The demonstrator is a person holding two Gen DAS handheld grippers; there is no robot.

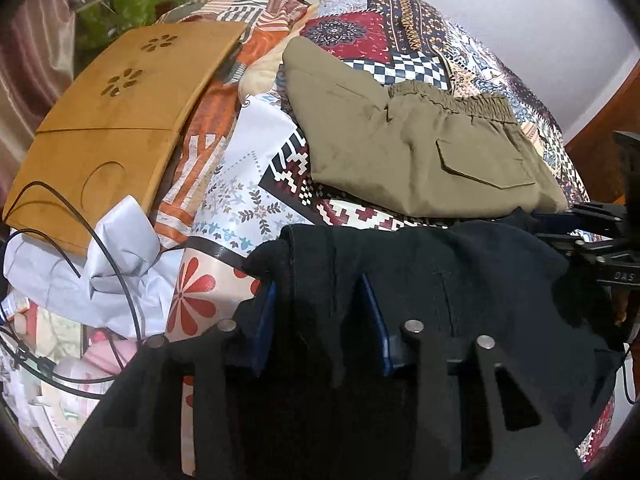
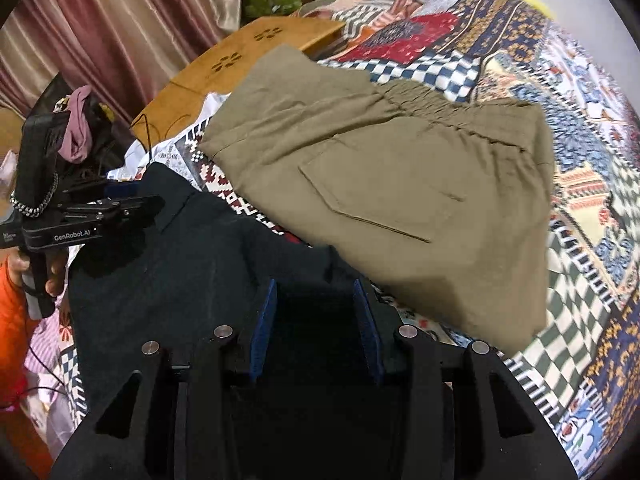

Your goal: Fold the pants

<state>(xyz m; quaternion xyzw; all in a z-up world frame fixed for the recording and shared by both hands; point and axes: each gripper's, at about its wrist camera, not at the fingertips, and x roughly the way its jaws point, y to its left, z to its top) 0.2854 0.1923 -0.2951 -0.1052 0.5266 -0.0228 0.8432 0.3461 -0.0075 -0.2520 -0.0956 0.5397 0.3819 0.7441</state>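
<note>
Black pants [image 1: 440, 280] hang spread between my two grippers above a patterned bed; they also fill the lower left of the right wrist view [image 2: 192, 264]. My left gripper [image 1: 320, 284] is shut on one end of the black cloth, its blue pads [image 1: 266, 320] pressed into it. My right gripper [image 2: 316, 292] is shut on the other end. Folded khaki pants [image 1: 420, 160] lie on the bed just beyond, with the elastic waistband and flap pocket up; they also show in the right wrist view [image 2: 400, 184].
A wooden lap tray [image 1: 120, 120] lies at the bed's left. Crumpled white cloth [image 1: 104, 264] and black cables [image 1: 100, 248] lie near the left edge. Curtains [image 2: 100, 20] hang behind. The patterned bedspread [image 2: 580, 200] stretches to the right.
</note>
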